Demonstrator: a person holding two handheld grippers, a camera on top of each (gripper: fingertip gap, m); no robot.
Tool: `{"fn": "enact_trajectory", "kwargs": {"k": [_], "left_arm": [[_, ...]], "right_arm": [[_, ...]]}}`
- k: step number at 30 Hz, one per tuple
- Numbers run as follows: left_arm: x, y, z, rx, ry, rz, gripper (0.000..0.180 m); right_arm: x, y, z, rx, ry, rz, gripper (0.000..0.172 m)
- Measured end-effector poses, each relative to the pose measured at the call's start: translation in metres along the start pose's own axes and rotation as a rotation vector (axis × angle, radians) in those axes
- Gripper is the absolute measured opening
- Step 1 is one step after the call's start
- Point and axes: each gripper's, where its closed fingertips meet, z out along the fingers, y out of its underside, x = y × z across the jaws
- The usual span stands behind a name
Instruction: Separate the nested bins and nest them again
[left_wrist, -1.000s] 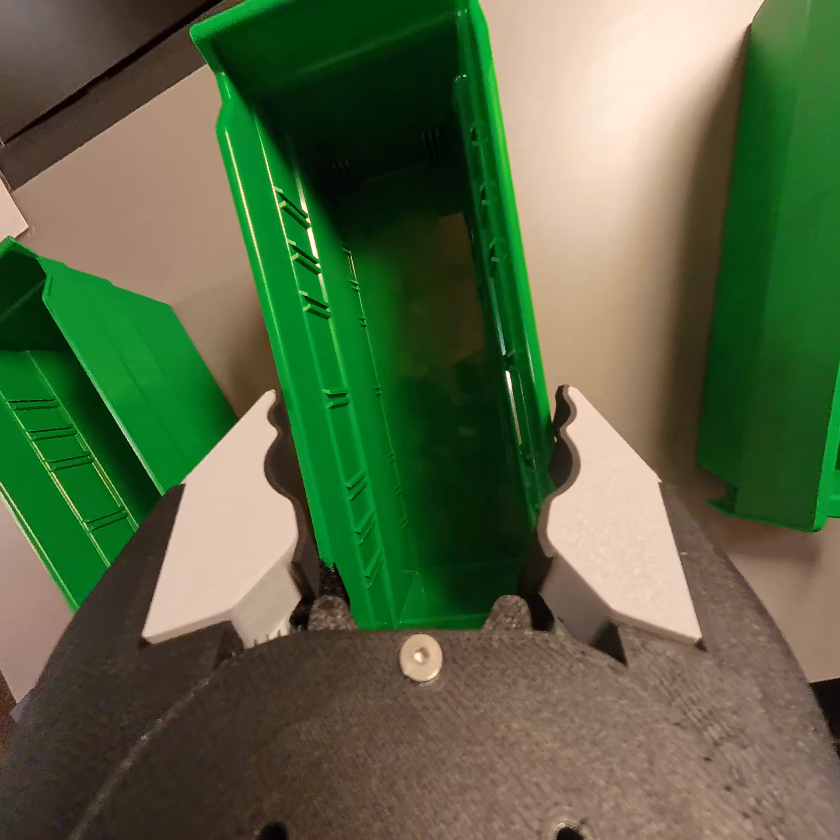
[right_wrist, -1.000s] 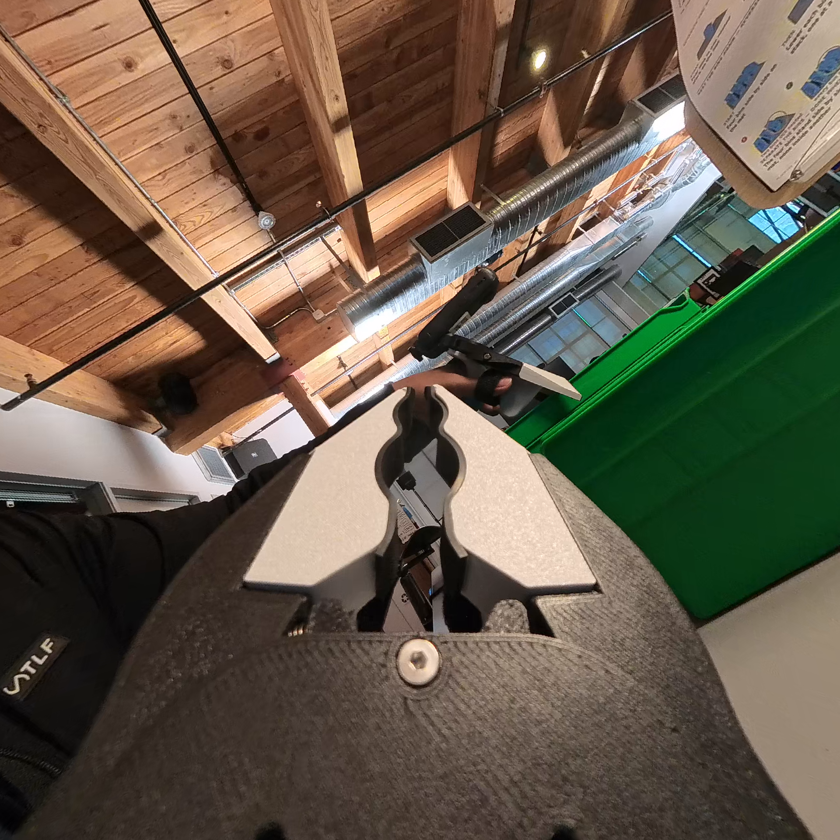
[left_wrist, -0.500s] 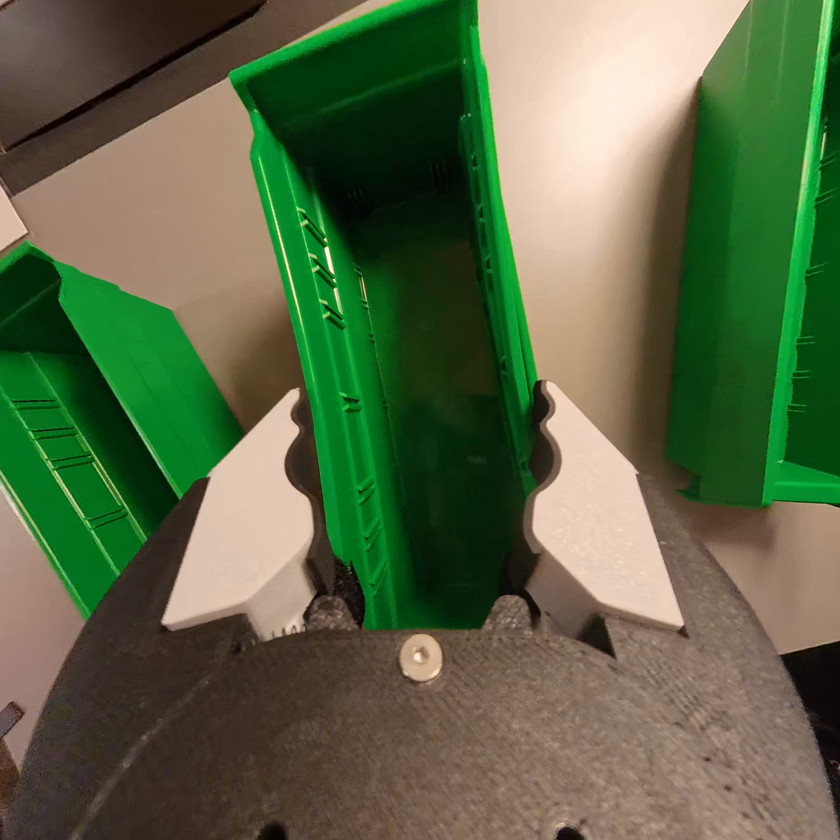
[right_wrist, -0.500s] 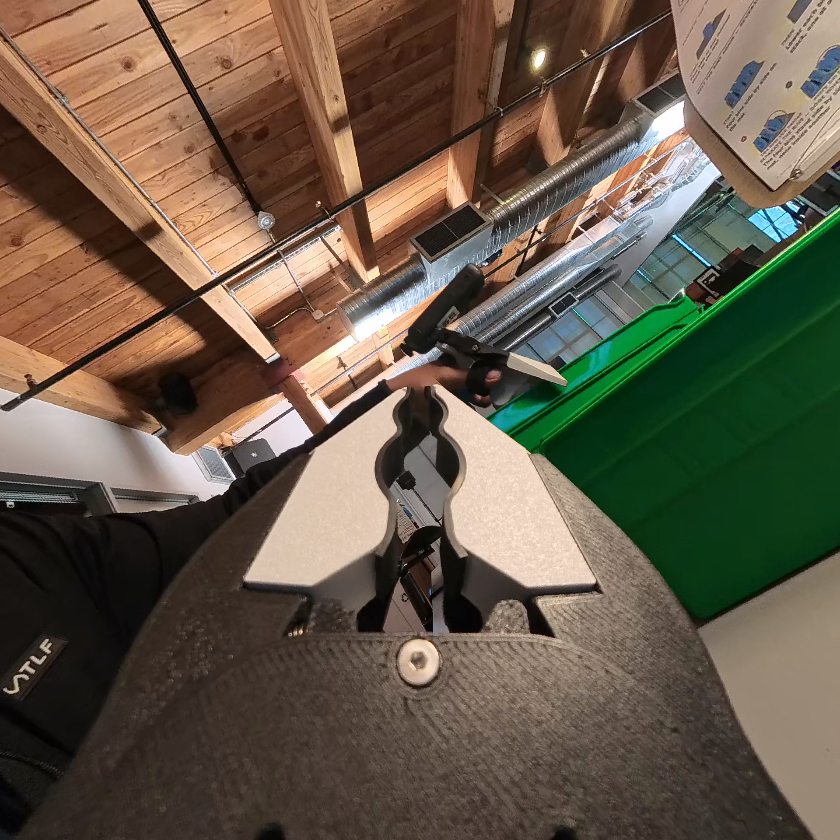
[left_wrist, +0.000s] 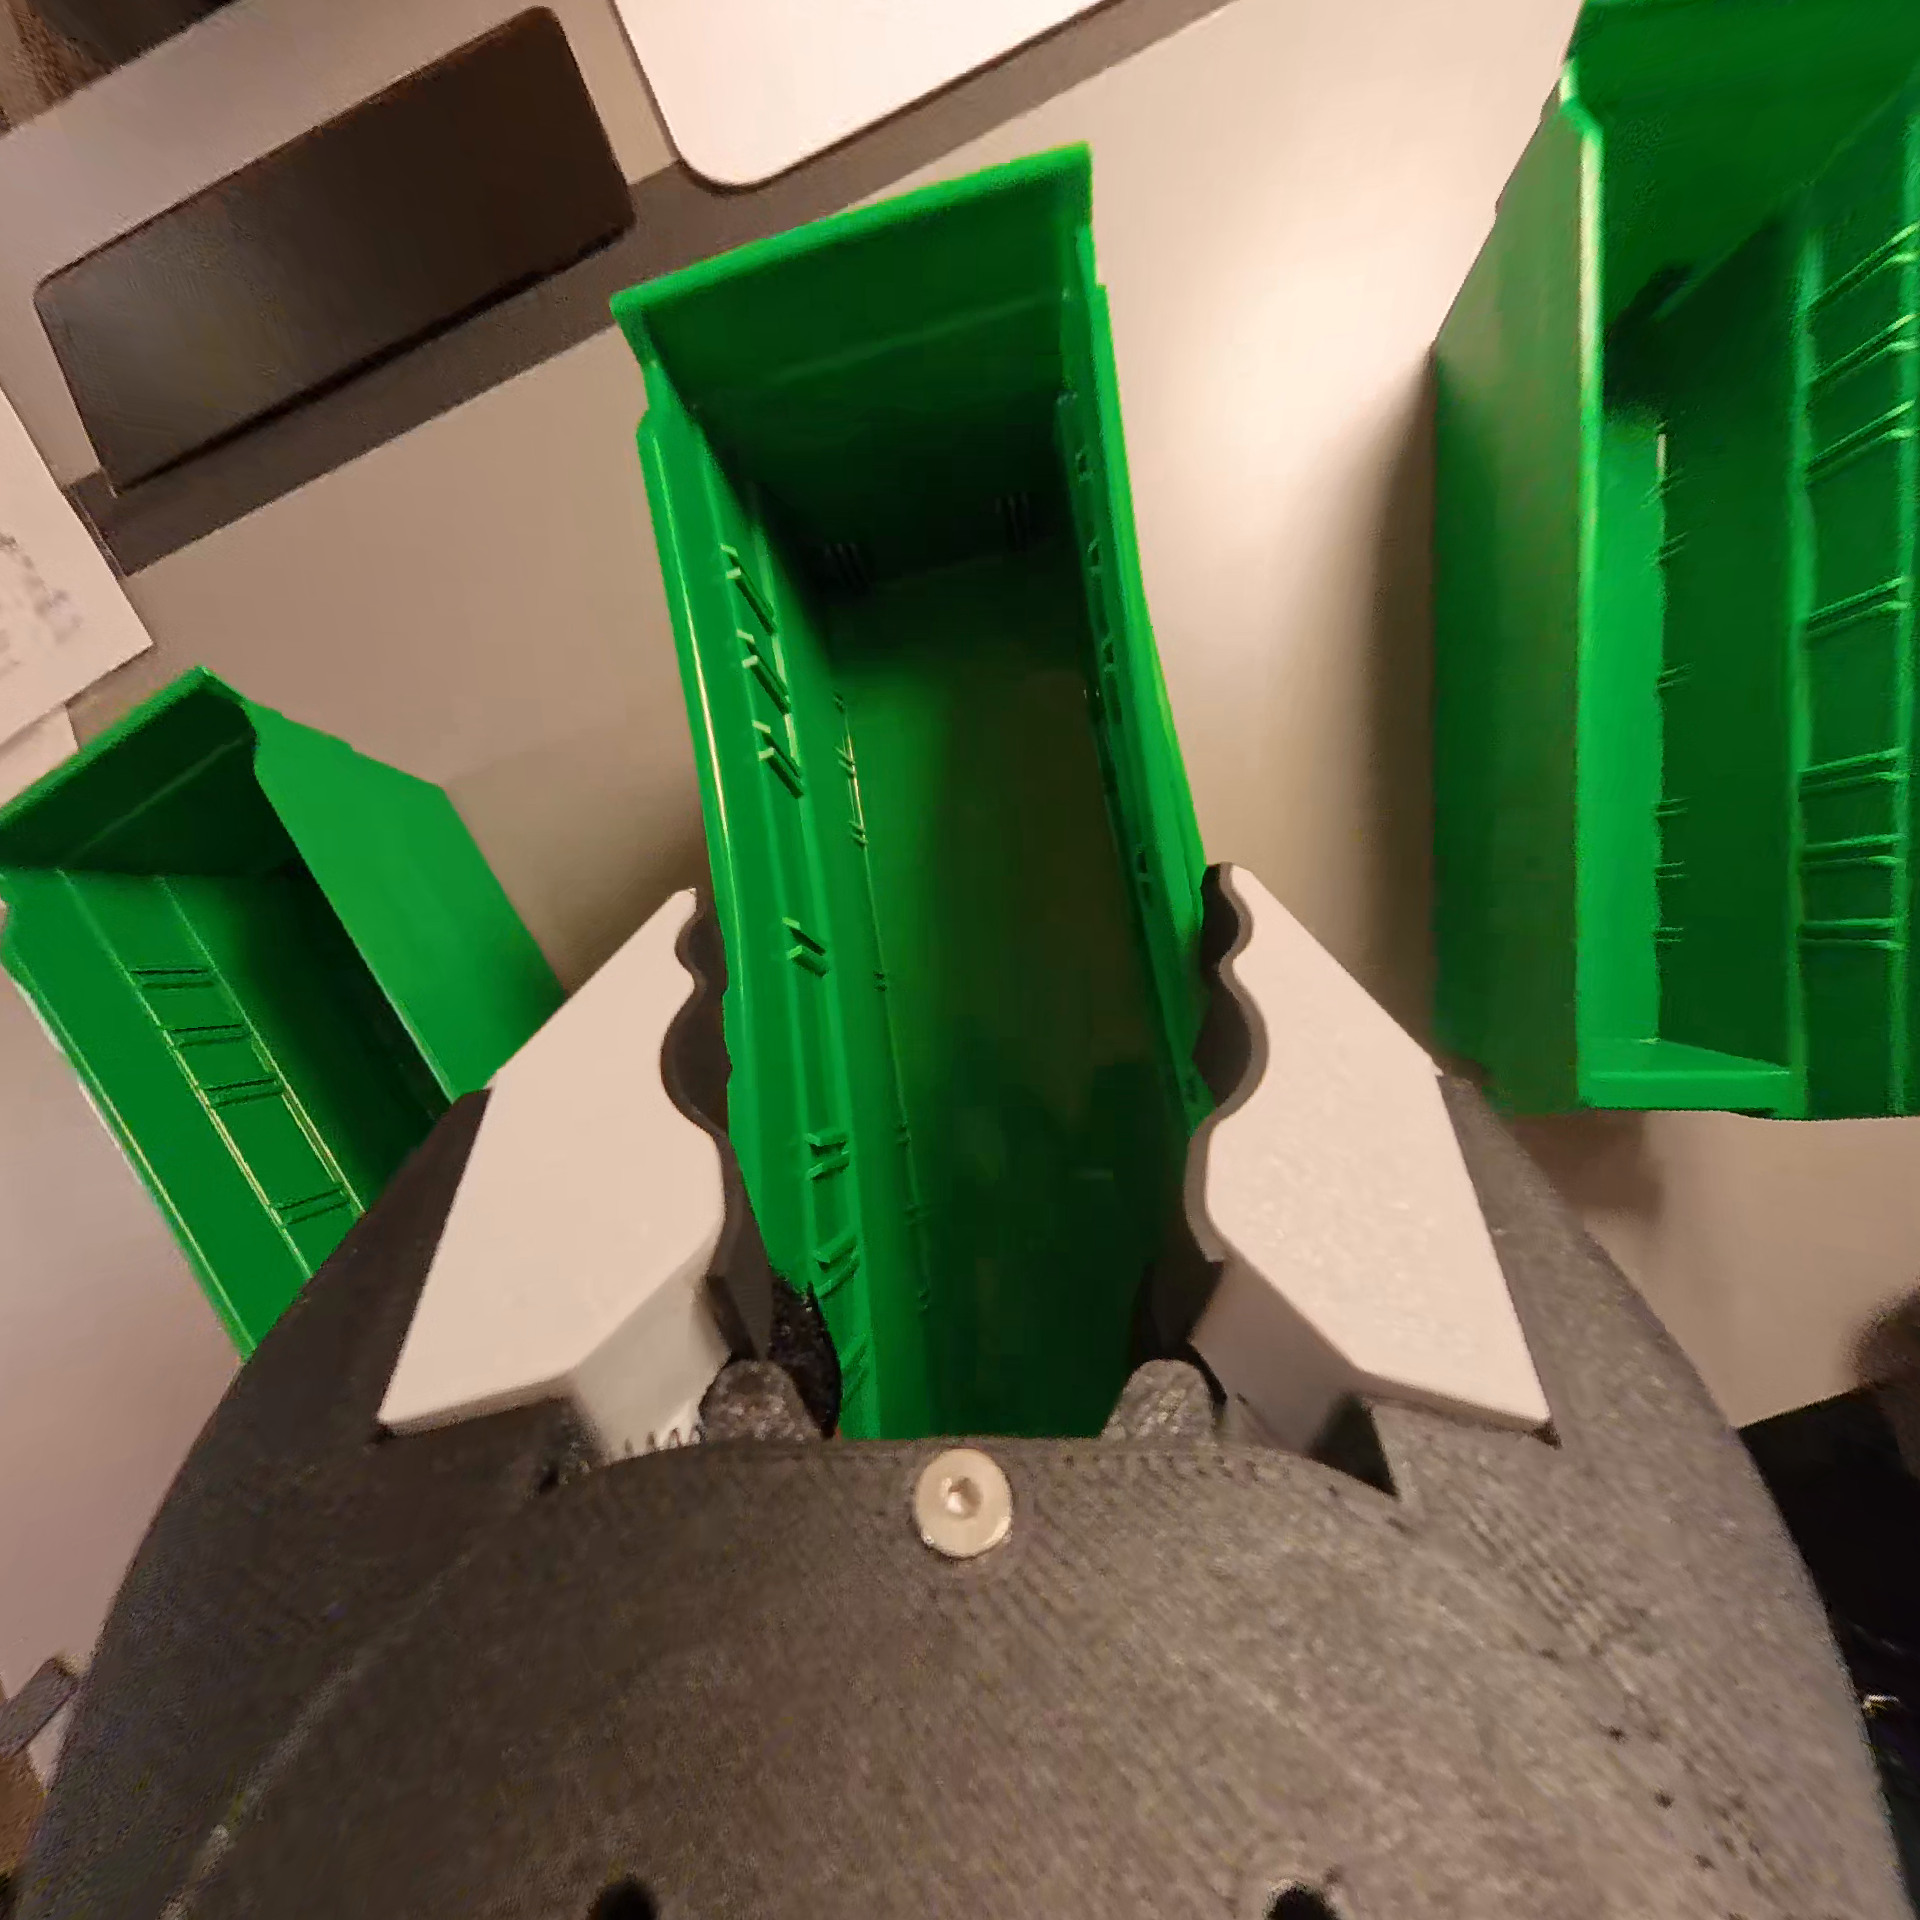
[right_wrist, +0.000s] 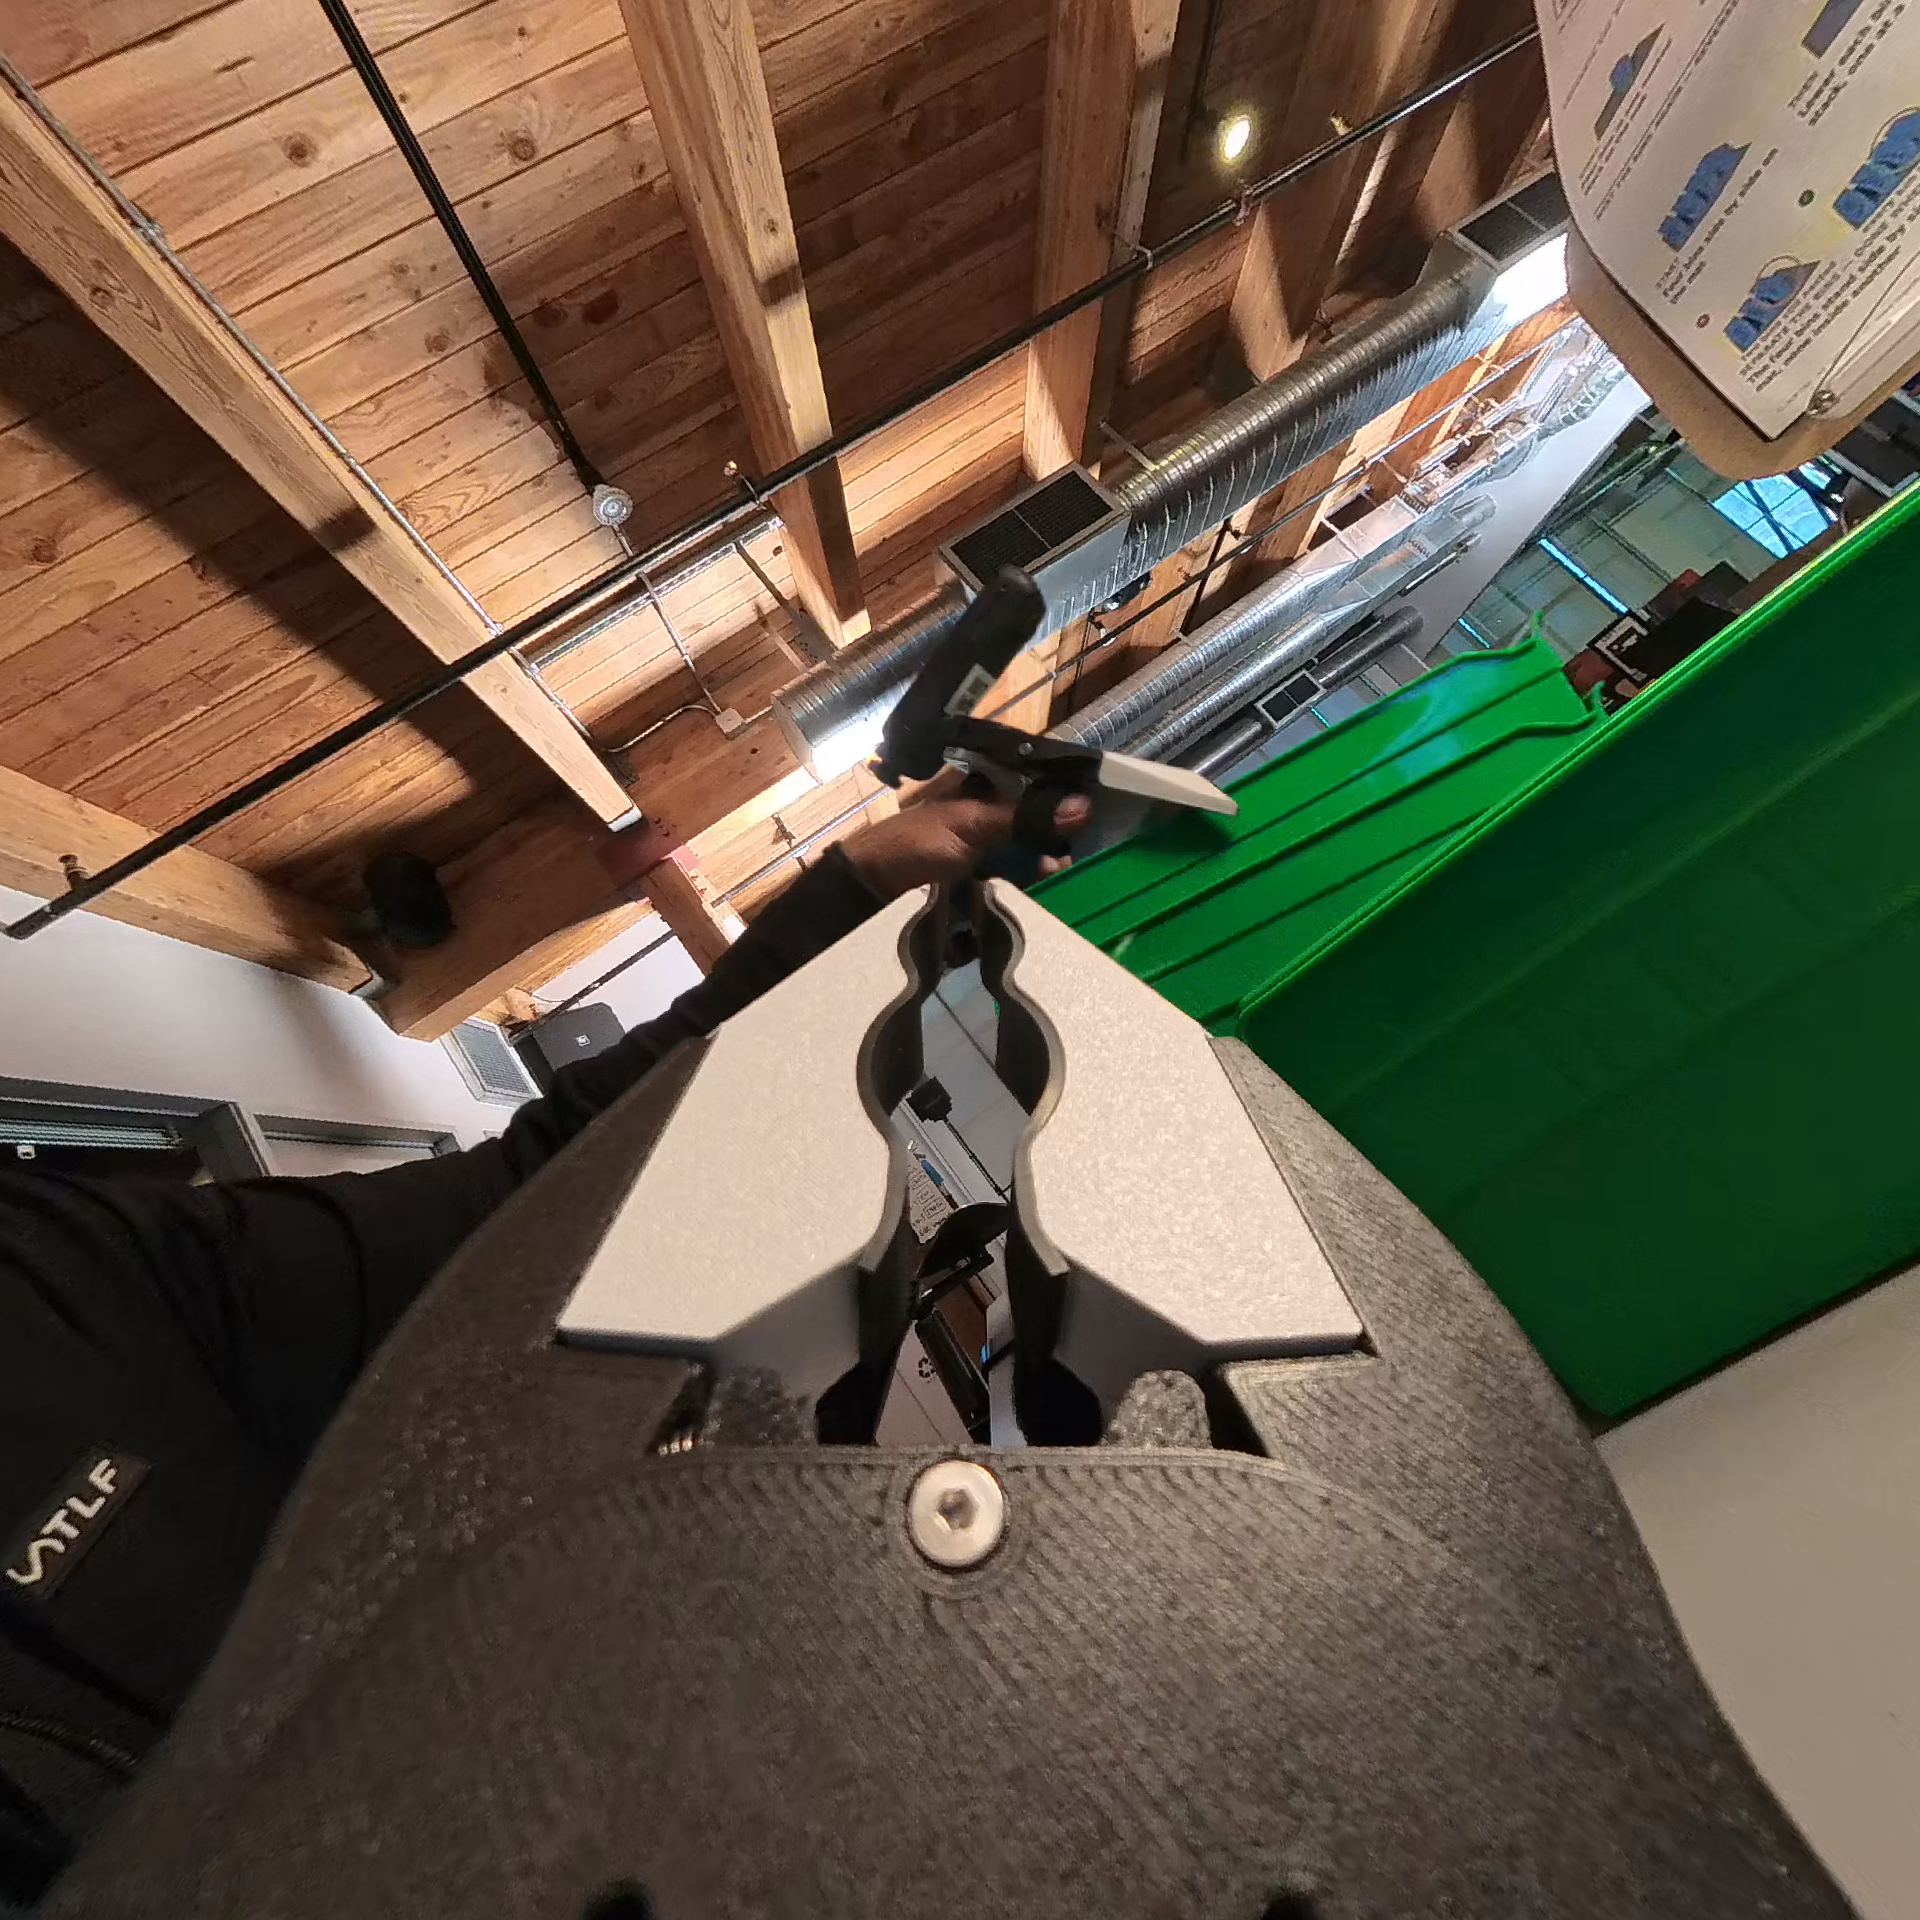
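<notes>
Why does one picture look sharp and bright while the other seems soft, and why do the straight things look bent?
Left wrist view: dim and warm; the right-hand green bin smears with motion blur, the held bin is dark inside. Right wrist view: crisper, glare from a ceiling lamp and windows; the wide lens bows the beams.

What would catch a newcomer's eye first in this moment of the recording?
A long green bin fills the middle of the left wrist view, clamped between the left gripper's grey fingers. Two more green bins lie on the pale table, one at left, one at right. The right wrist view tilts up at a wooden beam ceiling.
</notes>
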Motion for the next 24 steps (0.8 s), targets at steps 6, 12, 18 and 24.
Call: {"fn": "enact_trajectory", "kwargs": {"k": [6, 12, 18, 24], "left_arm": [[-0.004, 0.001, -0.007, -0.01, -0.021, 0.014, 0.092], [-0.008, -0.015, -0.025, 0.061, -0.012, -0.018, 0.093], [0.035, -0.047, -0.056, 0.172, 0.083, -0.003, 0.094], [0.101, -0.044, -0.028, 0.143, 0.256, -0.023, 0.094]], "right_arm": [[0.001, 0.001, 0.001, -0.004, 0.002, 0.003, 0.005], [0.0, 0.0, 0.0, 0.0, -0.004, 0.002, 0.005], [0.001, 0.001, 0.001, -0.006, 0.003, -0.002, 0.005], [0.0, 0.001, 0.001, -0.005, 0.0, -0.007, 0.004]]}}
